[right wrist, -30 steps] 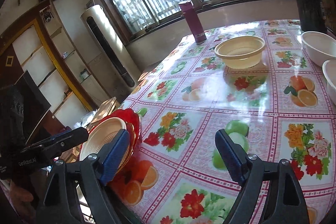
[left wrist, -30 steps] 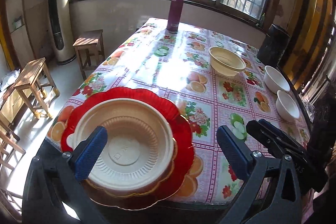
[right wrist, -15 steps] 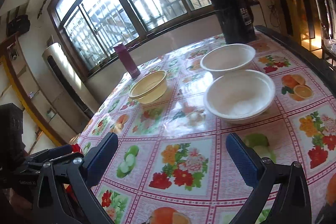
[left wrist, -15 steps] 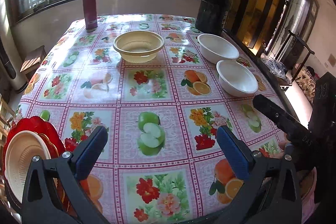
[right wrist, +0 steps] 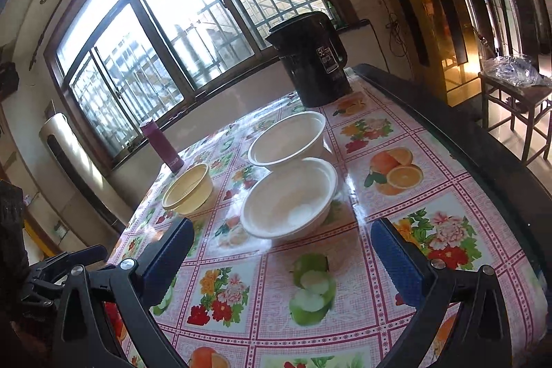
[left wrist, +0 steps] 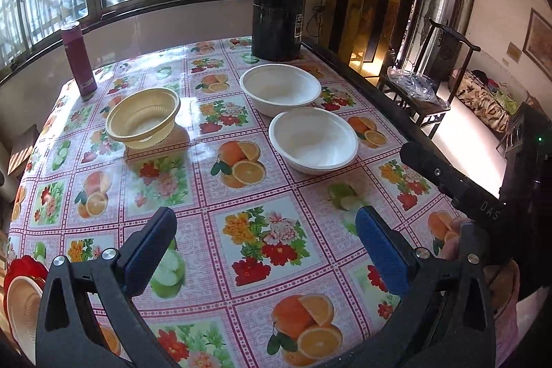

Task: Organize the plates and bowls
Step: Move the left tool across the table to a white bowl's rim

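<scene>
- L gripper (left wrist: 265, 242): jaws wide, empty, above tablecloth (left wrist: 207, 181).
- R gripper (right wrist: 283, 256): just been opening, wide, empty.
- Ahead: 2 white bowls (right wrist: 289, 195), touching; yellow bowl (left wrist: 143, 118) apart.

Two bowls (left wrist: 313, 140) sit touching at about 1 o'clock on the table (left wrist: 241, 202). Another bowl (left wrist: 143, 118) is off at 11, with a bottle (left wrist: 78, 59) behind it.
</scene>
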`<action>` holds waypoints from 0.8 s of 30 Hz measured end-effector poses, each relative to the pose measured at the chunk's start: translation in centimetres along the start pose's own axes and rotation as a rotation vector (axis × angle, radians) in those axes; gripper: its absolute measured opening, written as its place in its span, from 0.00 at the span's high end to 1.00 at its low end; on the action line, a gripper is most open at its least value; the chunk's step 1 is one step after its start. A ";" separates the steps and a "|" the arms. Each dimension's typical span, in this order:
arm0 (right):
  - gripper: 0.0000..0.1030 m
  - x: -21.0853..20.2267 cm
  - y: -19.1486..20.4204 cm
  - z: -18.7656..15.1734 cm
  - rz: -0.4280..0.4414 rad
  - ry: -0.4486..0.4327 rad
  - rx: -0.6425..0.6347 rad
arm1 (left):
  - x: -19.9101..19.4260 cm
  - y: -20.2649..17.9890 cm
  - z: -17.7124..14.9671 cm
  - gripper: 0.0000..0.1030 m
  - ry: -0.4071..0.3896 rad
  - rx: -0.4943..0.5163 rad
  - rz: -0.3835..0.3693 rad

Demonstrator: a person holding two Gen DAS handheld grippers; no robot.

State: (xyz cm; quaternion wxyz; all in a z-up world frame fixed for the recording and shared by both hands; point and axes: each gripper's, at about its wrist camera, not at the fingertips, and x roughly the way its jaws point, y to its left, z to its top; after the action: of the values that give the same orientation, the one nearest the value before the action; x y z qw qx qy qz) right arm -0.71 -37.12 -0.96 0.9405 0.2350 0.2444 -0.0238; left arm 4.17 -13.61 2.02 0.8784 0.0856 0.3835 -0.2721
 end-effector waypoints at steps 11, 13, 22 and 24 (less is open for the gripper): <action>0.00 -0.6 -1.7 1.1 -0.043 0.003 0.013 | 1.7 -2.1 2.0 0.00 0.019 0.027 -0.053; 0.00 -0.5 -1.8 1.6 -0.051 0.005 0.002 | 2.2 -2.3 2.7 0.00 0.019 0.035 -0.058; 0.00 1.9 -3.5 4.8 -0.016 0.060 0.009 | 6.6 -1.0 5.6 0.00 0.087 0.048 -0.056; 0.00 2.9 -4.0 5.1 0.001 0.077 0.030 | 7.8 -0.7 6.0 0.00 0.105 0.047 -0.038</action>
State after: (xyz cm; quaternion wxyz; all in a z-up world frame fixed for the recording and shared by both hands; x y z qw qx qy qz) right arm 3.50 -42.75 -0.12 0.9266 0.2501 0.2801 -0.0179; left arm 11.91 -19.58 0.60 0.8494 0.1131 0.4241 -0.2931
